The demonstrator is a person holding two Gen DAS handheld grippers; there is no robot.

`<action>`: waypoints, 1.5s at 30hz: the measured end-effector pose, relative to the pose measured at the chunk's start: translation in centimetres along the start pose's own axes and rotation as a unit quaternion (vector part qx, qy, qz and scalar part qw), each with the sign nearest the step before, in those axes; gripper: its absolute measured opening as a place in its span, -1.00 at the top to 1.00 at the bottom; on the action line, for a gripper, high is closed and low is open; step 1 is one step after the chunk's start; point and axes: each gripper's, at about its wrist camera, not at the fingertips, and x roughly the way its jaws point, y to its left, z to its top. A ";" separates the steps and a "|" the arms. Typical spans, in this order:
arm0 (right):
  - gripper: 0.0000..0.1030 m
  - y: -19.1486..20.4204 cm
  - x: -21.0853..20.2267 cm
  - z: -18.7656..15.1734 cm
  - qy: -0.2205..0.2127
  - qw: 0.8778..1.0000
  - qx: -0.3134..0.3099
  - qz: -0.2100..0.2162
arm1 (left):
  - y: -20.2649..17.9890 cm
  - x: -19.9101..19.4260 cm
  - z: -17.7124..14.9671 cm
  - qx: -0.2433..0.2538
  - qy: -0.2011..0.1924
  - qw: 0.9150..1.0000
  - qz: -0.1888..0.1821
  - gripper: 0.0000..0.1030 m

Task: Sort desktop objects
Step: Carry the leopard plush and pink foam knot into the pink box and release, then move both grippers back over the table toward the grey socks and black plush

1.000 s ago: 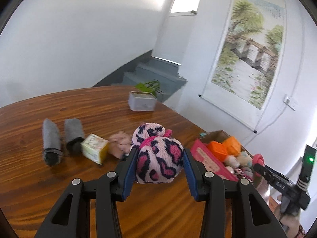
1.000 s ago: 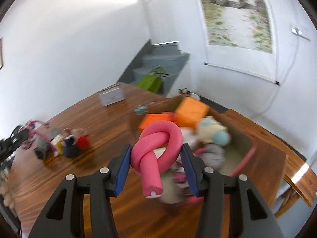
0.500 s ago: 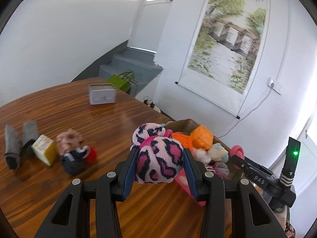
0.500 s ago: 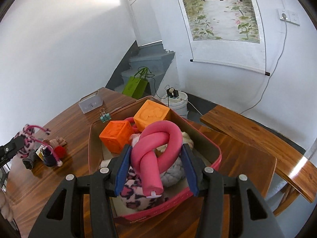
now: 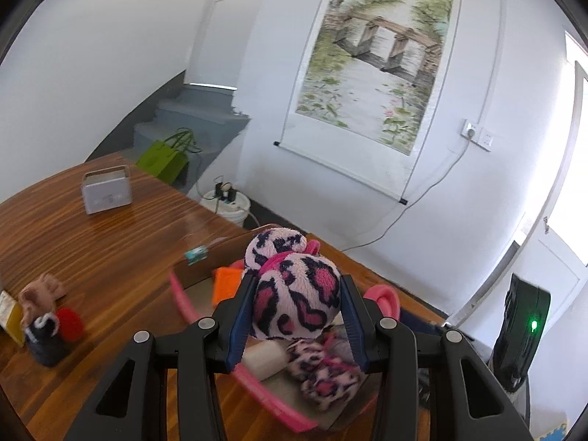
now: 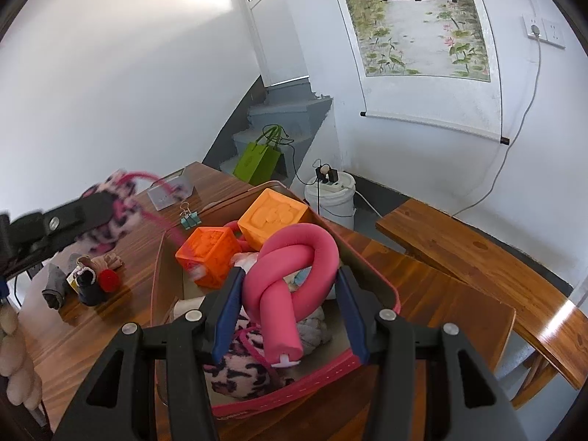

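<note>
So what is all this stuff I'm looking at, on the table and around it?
Box: one, pink-rimmed, on the table, under both grippers.
Foam cubes: two, orange, at the far end of the box.
Leopard plush: one, pink and black, held above the box.
Knotted foam tube: one, pink, held above the box.
Binder clip: one, teal, on the table behind the box.
Small toys: a cluster, mixed colours, on the table left of the box.
Table: one, brown wood.
Gift bag: one, green, by the stairs.
Bucket: one, white, on the floor.
Scroll painting: one, on the wall.
Left gripper: shut on the plush.
Right gripper: shut on the tube.
</note>
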 end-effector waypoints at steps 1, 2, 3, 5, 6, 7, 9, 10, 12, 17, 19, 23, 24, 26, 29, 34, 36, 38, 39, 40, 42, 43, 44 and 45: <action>-0.06 -0.1 0.0 -0.1 0.000 1.000 0.000 0.000 | -0.2 0.3 0.1 0.002 0.000 1.000 -0.003 0.10; -0.06 -0.1 0.0 -0.1 0.000 1.000 0.001 0.000 | -0.4 0.6 0.1 0.003 0.001 1.000 -0.004 0.10; -0.06 -0.2 0.0 -0.1 0.000 1.000 0.001 0.000 | -0.5 1.1 0.1 0.005 0.005 1.000 -0.005 0.10; -0.06 -0.3 0.2 -0.2 0.002 1.000 0.004 0.001 | -0.5 1.9 -0.2 0.003 0.015 1.000 -0.004 0.09; -0.06 -0.3 0.3 -0.3 0.004 1.000 0.005 0.002 | -0.4 2.4 -0.4 0.002 0.021 1.000 -0.002 0.09; -0.08 -0.4 0.4 -0.2 0.004 1.000 0.007 0.003 | -0.3 2.8 -0.6 0.000 0.027 1.000 -0.001 0.06; -0.08 -0.6 0.7 -0.2 0.006 1.000 0.012 0.006 | -0.1 3.6 -1.0 -0.004 0.039 0.999 0.001 0.03; -0.09 -0.7 0.8 -0.1 0.007 1.000 0.014 0.008 | 0.2 3.7 -1.2 -0.009 0.043 0.999 0.002 -0.03; -0.09 -0.7 0.8 -0.2 0.007 1.000 0.015 0.006 | 0.7 3.6 -1.4 -0.019 0.043 0.999 0.005 -0.17; -0.10 -0.3 0.7 -0.3 0.006 1.000 0.019 0.009 | 2.2 2.2 -1.9 -0.037 0.035 0.999 0.020 -0.17; -0.10 0.0 0.5 -0.3 0.005 1.000 0.021 0.012 | 2.9 1.6 -2.2 -0.042 0.032 0.998 0.027 -0.17; -0.13 0.6 0.3 -0.4 0.003 1.000 0.023 0.019 | 4.3 0.3 -2.8 -0.054 0.027 0.997 0.042 -0.17; -0.15 0.8 0.2 -0.4 0.002 1.000 0.024 0.020 | 4.6 -0.1 -2.9 -0.057 0.025 0.997 0.045 -0.17; -0.17 1.1 0.1 -0.4 0.001 0.999 0.025 0.023 | 5.3 -0.7 -3.2 -0.063 0.022 0.996 0.053 -0.17; -0.18 1.9 0.0 -0.4 0.000 0.999 0.024 0.029 | 7.0 -2.1 -3.8 -0.078 0.017 0.995 0.067 -0.17; -0.20 4.7 -0.1 -0.5 0.000 0.999 0.006 0.049 | 10.1 -4.7 -4.9 -0.106 0.008 0.990 0.093 -0.19; -0.23 5.8 -0.1 -0.6 0.000 0.998 0.000 0.055 | 11.3 -5.7 -5.3 -0.117 0.004 0.988 0.103 -0.30; -0.26 6.9 0.0 -0.7 0.002 0.998 -0.006 0.063 | 12.8 -6.8 -5.9 -0.130 0.000 0.985 0.114 -0.32; -0.26 7.6 0.0 -0.7 0.004 0.998 -0.009 0.068 | 13.7 -7.4 -6.2 -0.137 -0.003 0.983 0.120 -0.32; -0.26 8.4 0.1 -0.9 0.007 0.997 -0.014 0.073 | 14.5 -8.1 -6.4 -0.143 -0.004 0.982 0.127 -0.32; -0.26 10.0 0.4 -1.2 0.012 0.996 -0.023 0.083 | 15.9 -9.3 -6.9 -0.152 -0.007 0.978 0.140 -0.32; -0.26 10.8 0.5 -1.3 0.015 0.996 -0.028 0.089 | 16.5 -10.0 -7.1 -0.155 -0.010 0.977 0.149 -0.32; -0.26 11.7 0.7 -1.5 0.018 0.995 -0.033 0.094 | 17.2 -10.6 -7.3 -0.157 -0.012 0.975 0.157 -0.32; -0.26 12.6 0.9 -1.7 0.021 0.994 -0.039 0.100 | 17.9 -11.3 -7.5 -0.160 -0.015 0.973 0.165 -0.32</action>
